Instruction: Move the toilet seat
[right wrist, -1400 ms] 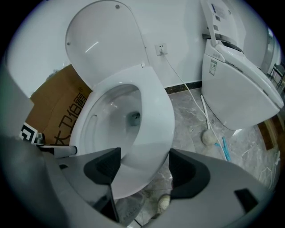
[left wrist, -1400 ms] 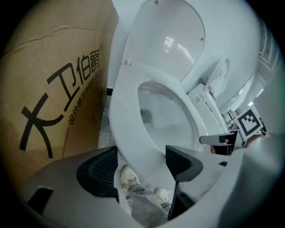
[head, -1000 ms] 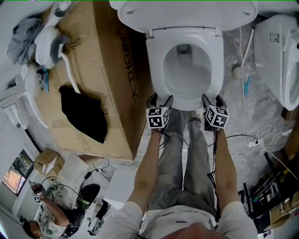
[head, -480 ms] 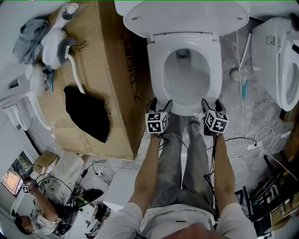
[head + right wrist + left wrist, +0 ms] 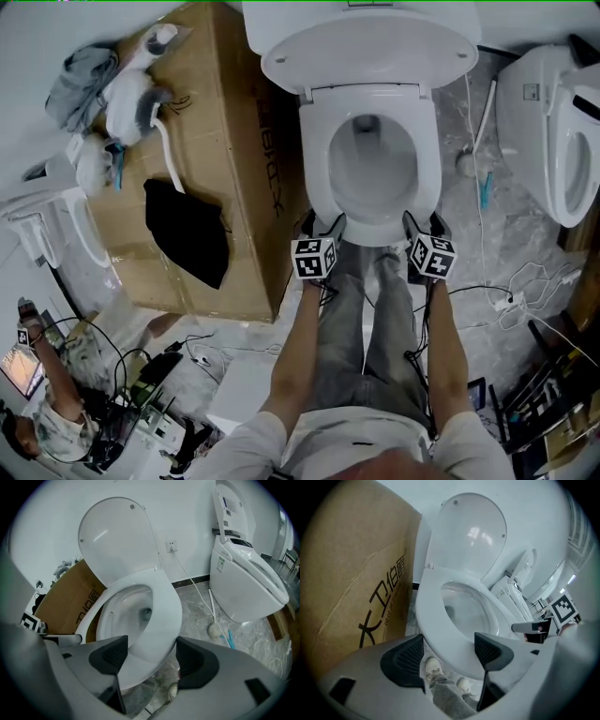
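My left gripper (image 5: 322, 225) and right gripper (image 5: 420, 224) sit at the front edge of the toilet seat (image 5: 315, 159), jaws apart with its rim between them, lid (image 5: 370, 42) upright behind.

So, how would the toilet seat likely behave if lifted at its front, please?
The toilet seat looks like glossy moulded plastic: probably stiff but slippery for the left tool and right tool. It seems hinged by the raised lid, so it should pivot up.

At upper left I see a cardboard box (image 5: 234, 122) with a black cloth (image 5: 187, 230) lying on it. A second toilet (image 5: 548, 122) fills my right edge, with a toilet brush (image 5: 464, 161) beside it.
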